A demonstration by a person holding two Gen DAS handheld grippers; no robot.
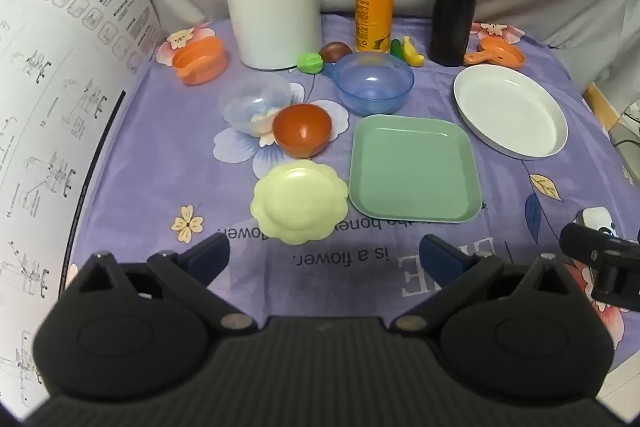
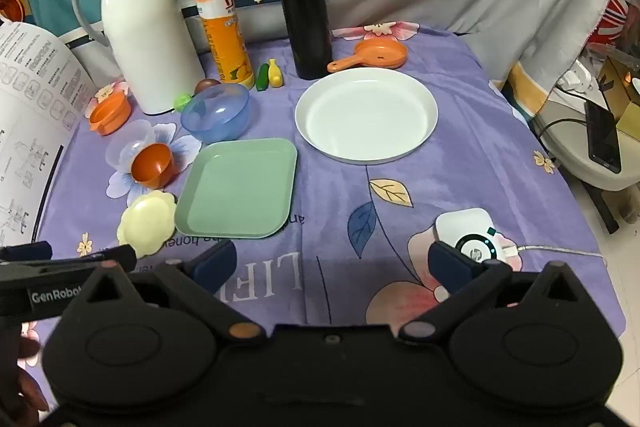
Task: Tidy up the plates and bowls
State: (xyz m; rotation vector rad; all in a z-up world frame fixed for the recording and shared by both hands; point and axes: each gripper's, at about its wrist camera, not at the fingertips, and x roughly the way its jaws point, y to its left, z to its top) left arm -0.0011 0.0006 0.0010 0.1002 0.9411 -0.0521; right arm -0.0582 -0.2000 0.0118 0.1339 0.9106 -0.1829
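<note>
Both tools are spread wide and hold nothing: the left tool (image 1: 325, 255) hangs over the purple flowered cloth (image 1: 160, 155) on the counter, the right tool (image 2: 332, 263) likewise. From the left wrist view, a square matte green plate (image 1: 414, 169) lies at centre. A scalloped pale yellow dish (image 1: 300, 207) sits just beside it at 9 o'clock. A glossy red-brown bowl (image 1: 303, 129) sits at 11 o'clock, against a clear plastic bowl (image 1: 250, 103). A translucent blue bowl (image 1: 374, 83) is at 12 o'clock, a round white plate (image 1: 510, 111) at 2 o'clock.
</note>
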